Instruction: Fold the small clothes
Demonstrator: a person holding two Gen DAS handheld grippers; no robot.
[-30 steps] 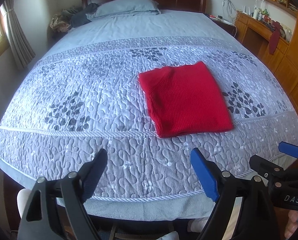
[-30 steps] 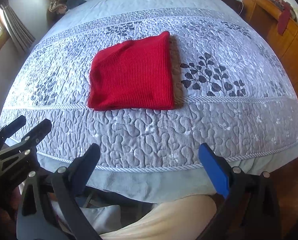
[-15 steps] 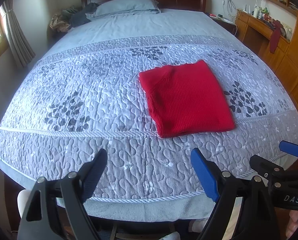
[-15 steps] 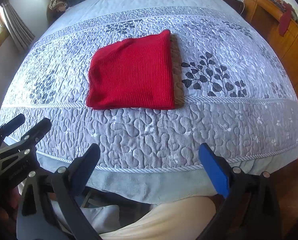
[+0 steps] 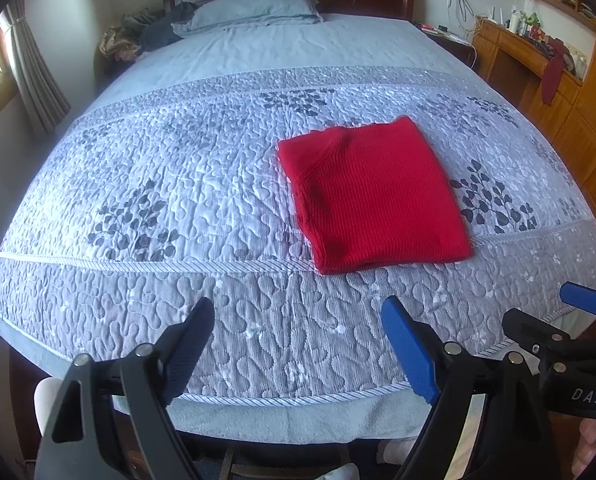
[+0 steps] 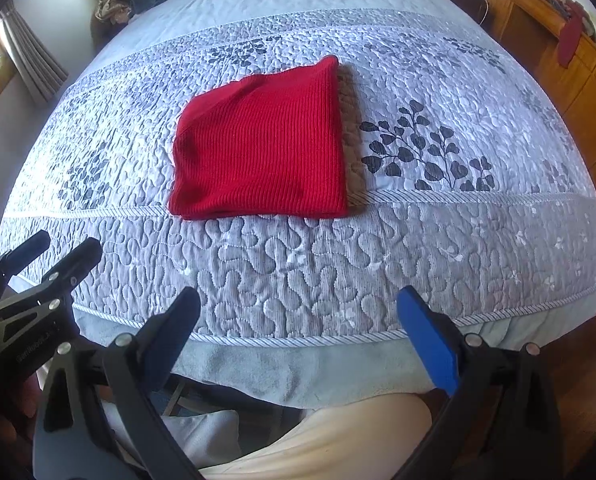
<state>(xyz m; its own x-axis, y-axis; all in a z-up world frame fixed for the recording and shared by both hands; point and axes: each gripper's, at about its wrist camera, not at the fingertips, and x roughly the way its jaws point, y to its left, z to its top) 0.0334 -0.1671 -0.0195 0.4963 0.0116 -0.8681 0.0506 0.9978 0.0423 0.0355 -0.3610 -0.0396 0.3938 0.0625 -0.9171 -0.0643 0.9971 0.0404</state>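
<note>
A red knitted garment [image 5: 372, 196] lies folded into a neat rectangle on the quilted grey bedspread [image 5: 178, 184]. In the right wrist view the same red garment [image 6: 262, 142] rests flat in the middle of the bed. My left gripper [image 5: 298, 320] hangs open over the foot of the bed, well short of the garment, nothing between its fingers. My right gripper [image 6: 300, 308] is open too, also near the bed's front edge and empty. Each gripper shows at the side of the other's view: the right gripper [image 5: 558, 320] and the left gripper [image 6: 54, 248].
A grey pillow [image 5: 254, 8] and a pile of clothes [image 5: 138, 36] lie at the headboard end. Wooden cabinets [image 5: 570, 120] run along the right wall, with a dark red cloth [image 5: 552, 76] hanging from them. A curtain [image 5: 38, 76] hangs at the left. A person's legs [image 6: 338, 436] are below.
</note>
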